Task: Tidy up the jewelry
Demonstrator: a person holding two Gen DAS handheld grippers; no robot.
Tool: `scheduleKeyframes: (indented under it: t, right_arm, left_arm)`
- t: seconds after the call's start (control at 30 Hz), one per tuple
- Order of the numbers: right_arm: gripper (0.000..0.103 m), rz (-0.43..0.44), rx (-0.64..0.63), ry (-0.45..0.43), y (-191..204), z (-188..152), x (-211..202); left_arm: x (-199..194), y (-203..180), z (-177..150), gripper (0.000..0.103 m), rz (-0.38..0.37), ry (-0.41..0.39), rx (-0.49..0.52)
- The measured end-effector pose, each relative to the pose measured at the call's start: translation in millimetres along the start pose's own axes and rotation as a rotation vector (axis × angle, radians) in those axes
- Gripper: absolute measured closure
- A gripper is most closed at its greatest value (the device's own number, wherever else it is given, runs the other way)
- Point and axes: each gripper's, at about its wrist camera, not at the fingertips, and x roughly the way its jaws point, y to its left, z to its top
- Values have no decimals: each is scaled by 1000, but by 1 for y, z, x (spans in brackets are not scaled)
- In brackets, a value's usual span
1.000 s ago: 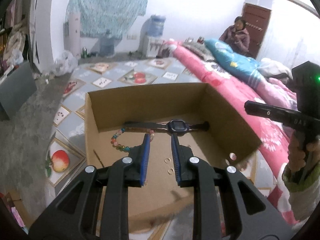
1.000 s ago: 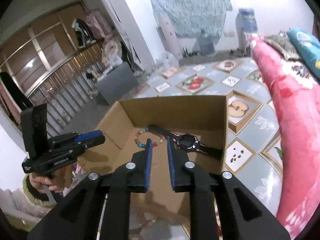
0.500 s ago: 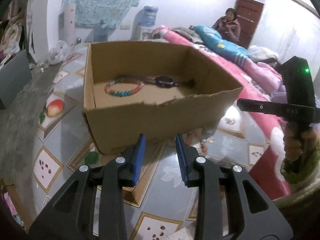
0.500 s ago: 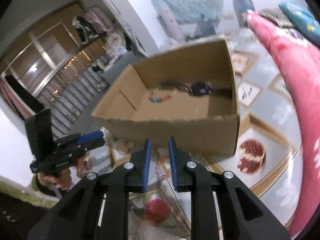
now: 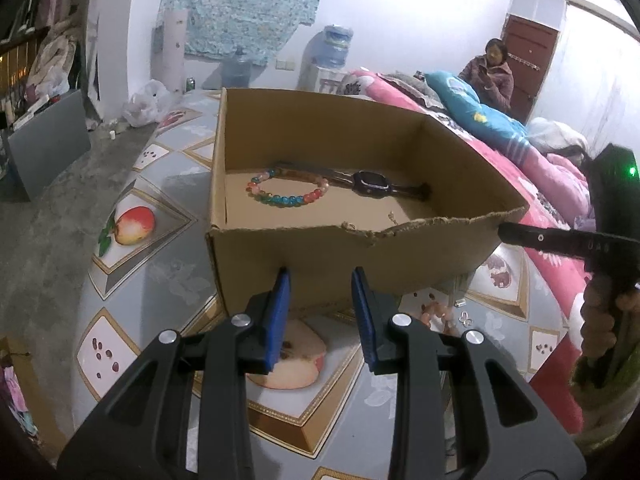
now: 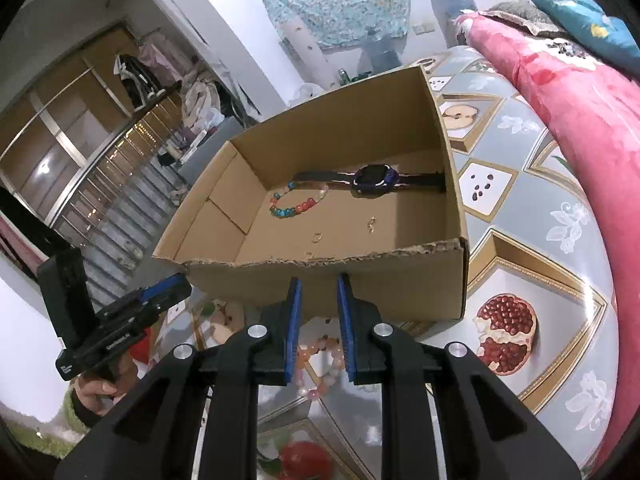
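An open cardboard box [image 5: 348,256] [image 6: 352,276] stands on the fruit-print table. Inside lie a multicoloured bead bracelet [image 5: 288,190] [image 6: 298,204], a dark watch [image 5: 370,182] [image 6: 374,178] and small earrings [image 6: 317,237]. A pink bead bracelet [image 6: 320,364] [image 5: 436,316] lies on the table in front of the box, beside a small clear piece [image 5: 464,318]. My left gripper [image 5: 320,276] is open and empty just before the box's near wall. My right gripper [image 6: 318,284] is open and empty, directly above the pink bracelet.
A pink quilted bed [image 5: 552,184] [image 6: 580,92] borders the table's right side. A person [image 5: 494,72] sits at the back by a door. The other gripper shows in each view: the right one [image 5: 560,240] and the left one [image 6: 120,320].
Both grippers have pulled back out of the box and dropped to table level in front of its near wall. The pink bracelet now lies under the right gripper's fingers.
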Motion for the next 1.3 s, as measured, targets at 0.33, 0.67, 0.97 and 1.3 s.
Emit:
scheduleKeyframes:
  t: [0.33,0.67,0.97,1.3]
  right_arm:
    - [70,34,-32,60,5,-39,4]
    - [70,56,-19,79,-2,-48,8]
    - [70,78,16,88,-16,-46,20]
    - [70,91,35,92,-27,-47,22]
  left_arm:
    - [41,-54,-39,73,-50,134,239]
    - [78,-71,-40,74,-44,197,408]
    - [82,-71,-33,99,-111,238,395]
    - [73,-26,-21,102,-349,277,-2]
